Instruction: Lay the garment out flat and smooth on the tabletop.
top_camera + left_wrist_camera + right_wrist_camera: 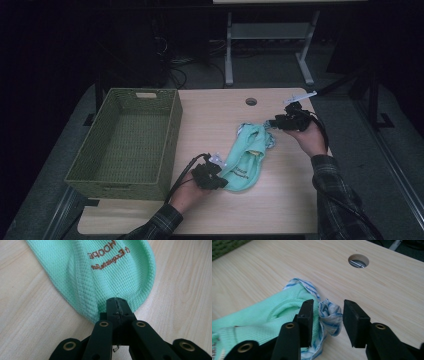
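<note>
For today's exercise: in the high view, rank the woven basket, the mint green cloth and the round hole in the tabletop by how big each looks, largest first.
1. Woven basket, by far the largest.
2. Mint green cloth, clearly smaller than the basket.
3. Round hole in the tabletop, the smallest; it lies farther from the camera, but the gap is too wide for that to matter.

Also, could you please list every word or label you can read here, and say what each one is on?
"HOOPE": brown stitching on the green cloth, seen upside down in the left gripper view; its start is cut off by the frame.
Second stitched line beneath it: cursive, too blurred to read.
High view: the same stitching, too small to read.
</note>
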Demonstrator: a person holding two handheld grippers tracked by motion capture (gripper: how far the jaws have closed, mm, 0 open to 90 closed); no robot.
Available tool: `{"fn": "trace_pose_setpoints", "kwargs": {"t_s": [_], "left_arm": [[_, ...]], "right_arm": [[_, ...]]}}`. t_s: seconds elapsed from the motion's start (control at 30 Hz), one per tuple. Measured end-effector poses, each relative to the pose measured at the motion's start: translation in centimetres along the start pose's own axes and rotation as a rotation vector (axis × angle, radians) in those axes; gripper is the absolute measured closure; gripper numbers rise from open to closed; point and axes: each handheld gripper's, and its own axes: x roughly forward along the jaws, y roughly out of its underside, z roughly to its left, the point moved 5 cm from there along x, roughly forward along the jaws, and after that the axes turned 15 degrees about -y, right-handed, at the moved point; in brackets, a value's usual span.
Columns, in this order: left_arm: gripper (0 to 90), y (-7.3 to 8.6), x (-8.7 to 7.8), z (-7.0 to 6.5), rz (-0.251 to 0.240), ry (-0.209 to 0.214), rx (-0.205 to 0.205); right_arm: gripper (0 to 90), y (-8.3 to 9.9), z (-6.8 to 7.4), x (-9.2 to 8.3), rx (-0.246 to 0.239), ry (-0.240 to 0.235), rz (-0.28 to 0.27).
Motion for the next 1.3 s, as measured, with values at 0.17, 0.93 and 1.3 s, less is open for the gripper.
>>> {"fn": "trace_pose_setpoints", "kwargs": {"t_s": [0.17,0.93,1.3], "left_arm": [[89.5,0.0,0.1,0.0,-0.007,0.003,-0.006],[85.9,-0.1,0.0,0.0,-0.001,0.032,-0.034],[78.4,-1.0,-0.5,-0.7,-0.027,0.039,-0.012]], "right_arm": [[60.1,0.4,1.3,-0.6,-0.007,-0.028,-0.019],[61.0,6.2,5.7,-1.0,-0.023,-0.118,-0.044],[59.4,9.6,7.4,-1.2,-0.011,-0.148,-0.029]]}}
